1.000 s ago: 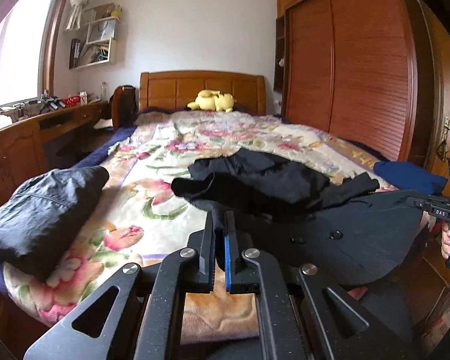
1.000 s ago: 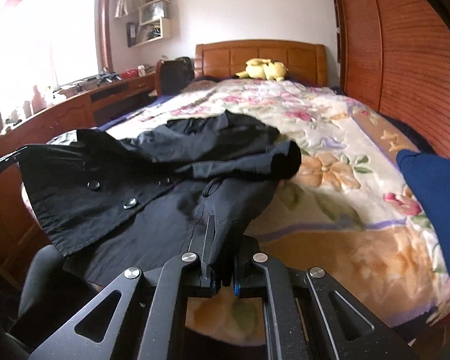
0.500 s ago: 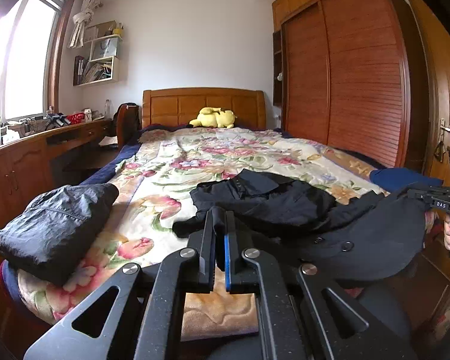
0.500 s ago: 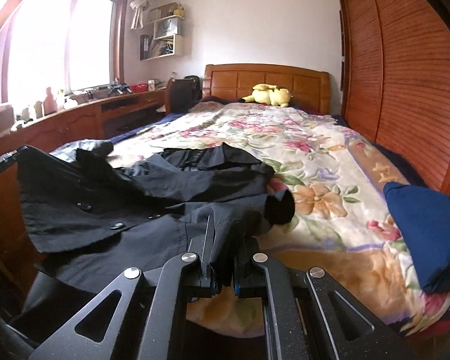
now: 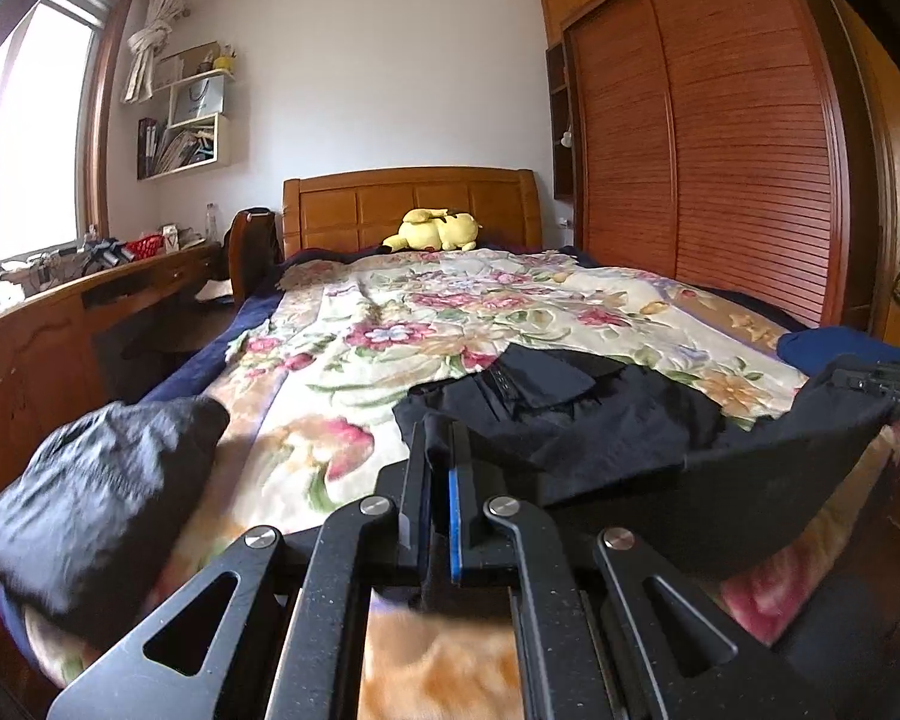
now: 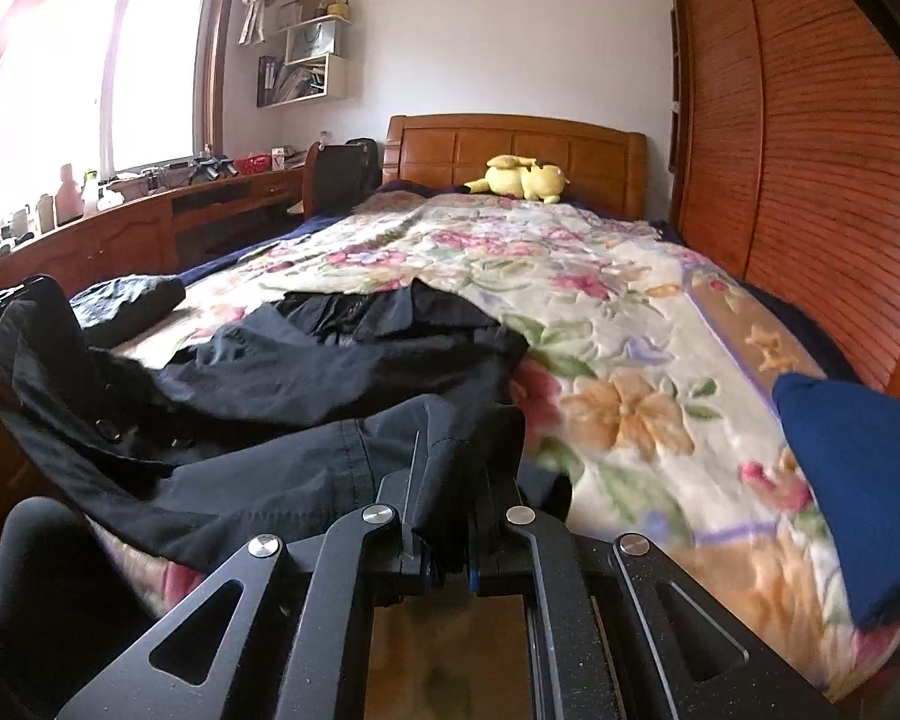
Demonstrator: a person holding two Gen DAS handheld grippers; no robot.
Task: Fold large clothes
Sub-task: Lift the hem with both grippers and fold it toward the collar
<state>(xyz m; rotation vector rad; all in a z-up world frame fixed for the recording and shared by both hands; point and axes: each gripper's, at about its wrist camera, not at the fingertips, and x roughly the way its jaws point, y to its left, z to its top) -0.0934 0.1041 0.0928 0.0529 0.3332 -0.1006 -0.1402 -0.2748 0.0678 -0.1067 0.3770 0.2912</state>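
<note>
Black coat (image 5: 600,420) lies across the foot of the bed (image 5: 426,324), hem lifted off the floral blanket; lower hem cut off by the frame bottom in both views. Left gripper (image 5: 441,462) pinches a coat edge, jaws nearly together on fabric. Right gripper (image 6: 450,480) is clamped on the other edge, fingertips buried in cloth. Left view alone shows the right gripper's holding hand at frame edge; folded dark garment (image 5: 96,492) blurred. Right view alone shows coat buttons (image 6: 109,431) and blue cushion (image 6: 858,498).

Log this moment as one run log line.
left gripper: shut on black coat | right gripper: shut on black coat | hem lifted over bed
</note>
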